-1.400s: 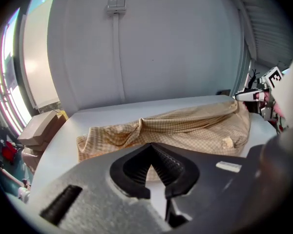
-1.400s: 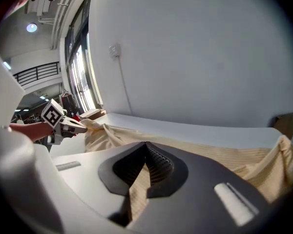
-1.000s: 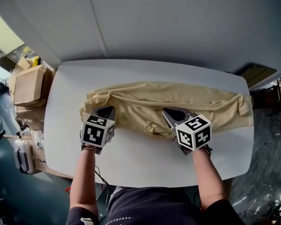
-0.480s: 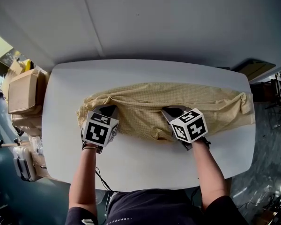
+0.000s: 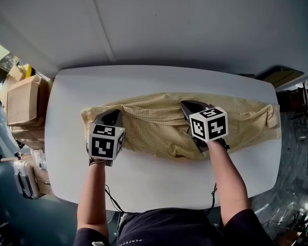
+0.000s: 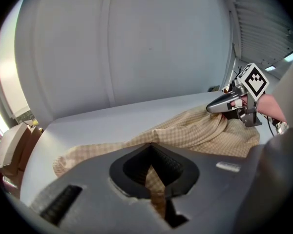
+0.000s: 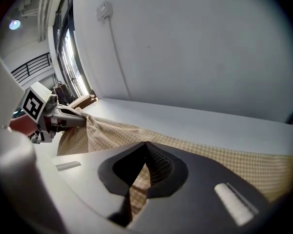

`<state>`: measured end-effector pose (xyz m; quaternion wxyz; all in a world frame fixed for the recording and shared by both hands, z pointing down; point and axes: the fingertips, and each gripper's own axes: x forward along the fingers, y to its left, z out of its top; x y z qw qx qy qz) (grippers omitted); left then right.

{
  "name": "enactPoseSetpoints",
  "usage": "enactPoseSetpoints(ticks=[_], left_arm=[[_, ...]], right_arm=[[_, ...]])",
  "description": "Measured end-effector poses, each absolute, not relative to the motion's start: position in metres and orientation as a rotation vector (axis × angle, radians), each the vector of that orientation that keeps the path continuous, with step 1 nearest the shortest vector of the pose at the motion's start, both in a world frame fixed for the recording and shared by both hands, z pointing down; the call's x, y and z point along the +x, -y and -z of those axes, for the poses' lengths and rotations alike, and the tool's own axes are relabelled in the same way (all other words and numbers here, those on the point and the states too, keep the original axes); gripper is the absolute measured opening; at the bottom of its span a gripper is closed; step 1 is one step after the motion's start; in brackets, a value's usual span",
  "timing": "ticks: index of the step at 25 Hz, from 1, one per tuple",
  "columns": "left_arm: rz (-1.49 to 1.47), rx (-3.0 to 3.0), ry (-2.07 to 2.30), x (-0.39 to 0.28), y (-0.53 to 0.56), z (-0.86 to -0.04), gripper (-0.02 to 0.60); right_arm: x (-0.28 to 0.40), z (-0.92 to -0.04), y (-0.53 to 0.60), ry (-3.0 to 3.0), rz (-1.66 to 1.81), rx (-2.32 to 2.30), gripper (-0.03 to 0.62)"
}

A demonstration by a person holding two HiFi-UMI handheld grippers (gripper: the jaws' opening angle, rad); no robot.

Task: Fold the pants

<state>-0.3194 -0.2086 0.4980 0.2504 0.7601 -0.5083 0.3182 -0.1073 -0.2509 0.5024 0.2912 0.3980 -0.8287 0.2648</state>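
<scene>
Across the bench (image 5: pixel 159 181), tan pants (image 5: pixel 154 124), one fold each clamped tight in left gripper (image 5: pixel 116 114) and right gripper (image 5: pixel 186 105).

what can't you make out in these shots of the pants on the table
- Head view: the right gripper covers the near edge of the pants under it.
- Left gripper view: the body of the left gripper hides the pants below its jaws.
- Head view: which end of the pants is the waist, the cloth being too crumpled.
</scene>
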Motion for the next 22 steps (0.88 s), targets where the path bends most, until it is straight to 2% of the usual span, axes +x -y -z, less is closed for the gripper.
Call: enactPoseSetpoints(ticks=[6,12,15,22], left_arm=[[-0.838,2.072,1.41,-0.325,0.206,-0.488,-0.002],[-0.895,2.187,1.163,-0.277,0.186,-0.489,-0.002],[-0.978,2.237,1.104,-0.257,0.183,-0.495,-0.002],[-0.972,2.282,0.932,-0.222,0.178,-0.501,-0.002]], right_arm=[[-0.106,-0.483,0.244,2.268,-0.668,1.087,0.002],[-0.125,-0.49,0.172,2.277,-0.664,0.613,0.002],[-0.12,-0.508,0.162,2.222,-0.677,0.613,0.002],[-0.112,-0.514,0.191,2.185,-0.659,0.761,0.002]])
